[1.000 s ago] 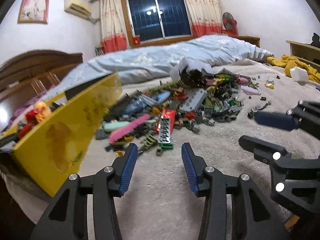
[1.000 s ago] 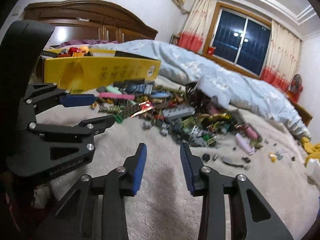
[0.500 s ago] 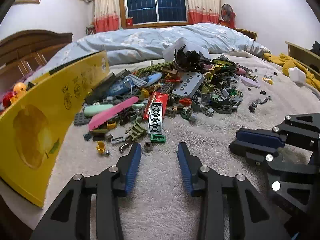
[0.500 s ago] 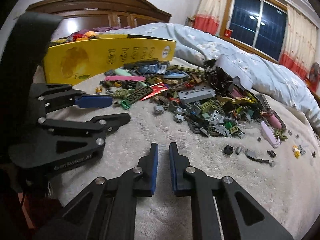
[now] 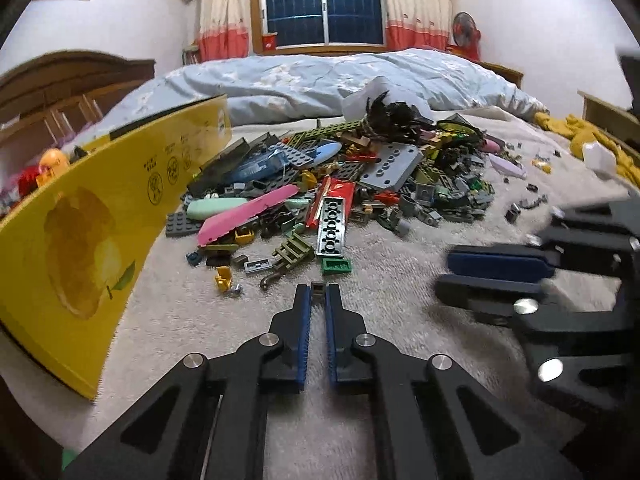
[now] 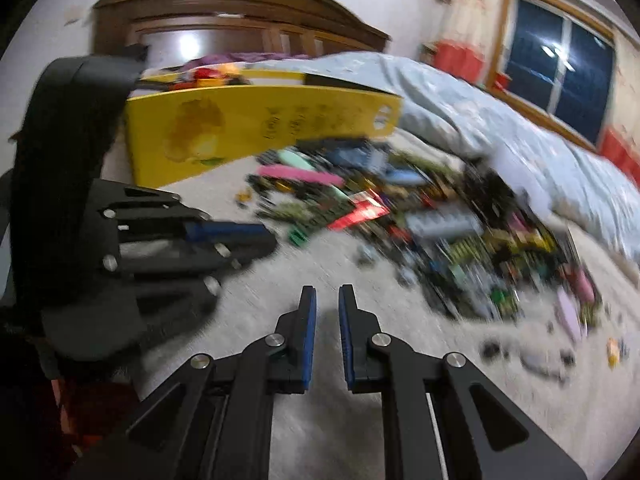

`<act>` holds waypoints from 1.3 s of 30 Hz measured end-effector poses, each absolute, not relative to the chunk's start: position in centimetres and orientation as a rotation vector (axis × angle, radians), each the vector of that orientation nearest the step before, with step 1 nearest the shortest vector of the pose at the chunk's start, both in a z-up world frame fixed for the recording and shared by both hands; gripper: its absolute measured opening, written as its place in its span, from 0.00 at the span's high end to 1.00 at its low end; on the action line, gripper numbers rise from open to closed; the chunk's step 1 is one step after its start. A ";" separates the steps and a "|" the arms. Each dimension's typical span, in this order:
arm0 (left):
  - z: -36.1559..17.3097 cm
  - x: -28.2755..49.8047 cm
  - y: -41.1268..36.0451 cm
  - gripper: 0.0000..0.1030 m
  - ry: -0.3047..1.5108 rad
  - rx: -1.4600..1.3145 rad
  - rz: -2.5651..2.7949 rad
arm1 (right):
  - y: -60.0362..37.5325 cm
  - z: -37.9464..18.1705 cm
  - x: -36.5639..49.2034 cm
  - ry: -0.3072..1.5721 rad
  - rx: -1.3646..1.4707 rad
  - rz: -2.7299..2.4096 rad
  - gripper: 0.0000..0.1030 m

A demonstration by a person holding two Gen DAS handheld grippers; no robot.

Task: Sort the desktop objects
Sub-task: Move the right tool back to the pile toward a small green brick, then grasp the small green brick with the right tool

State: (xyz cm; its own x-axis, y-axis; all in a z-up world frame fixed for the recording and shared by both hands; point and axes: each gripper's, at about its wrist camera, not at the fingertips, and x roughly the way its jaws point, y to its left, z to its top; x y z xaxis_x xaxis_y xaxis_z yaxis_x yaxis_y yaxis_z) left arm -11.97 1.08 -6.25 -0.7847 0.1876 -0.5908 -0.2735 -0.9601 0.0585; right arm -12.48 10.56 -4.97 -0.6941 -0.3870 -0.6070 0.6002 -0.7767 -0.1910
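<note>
A heap of loose toy bricks (image 5: 384, 168) lies on the beige bed cover (image 5: 400, 292); in the blurred right wrist view the heap (image 6: 432, 232) sits ahead and to the right. My left gripper (image 5: 317, 294) is at the heap's near edge, shut on a small grey brick (image 5: 318, 288) pinched at its tips, just short of a green brick (image 5: 337, 266). My right gripper (image 6: 327, 294) hovers over bare cover, all but shut, with nothing in the thin gap. Each gripper shows in the other's view: the right gripper (image 5: 444, 274) and the left gripper (image 6: 272, 240).
A yellow cardboard box (image 5: 80, 240) holding toys stands on the left, its long side (image 6: 260, 120) facing the heap. A pale blue quilt (image 5: 320, 80) lies behind. A yellow cloth (image 5: 580, 136) and several stray pieces lie to the right. A wooden headboard (image 6: 240, 12) is behind the box.
The left jaws have closed from wide apart onto the small grey brick at the heap's edge. The right jaws narrowed early on, and that gripper has swung, blurring its view.
</note>
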 end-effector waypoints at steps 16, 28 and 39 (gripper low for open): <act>-6.2 -9.5 -1.1 0.92 0.145 -0.961 2.756 | 5.5 -5.9 -16.7 0.608 0.880 -2.357 0.89; -5.9 -9.2 -1.6 0.92 0.128 -0.967 2.770 | 6.9 -5.3 -15.3 0.569 0.823 -2.376 0.99; -5.6 -9.2 -1.9 0.93 0.089 -0.972 2.788 | 5.0 -5.6 -18.2 0.510 0.948 -2.399 0.60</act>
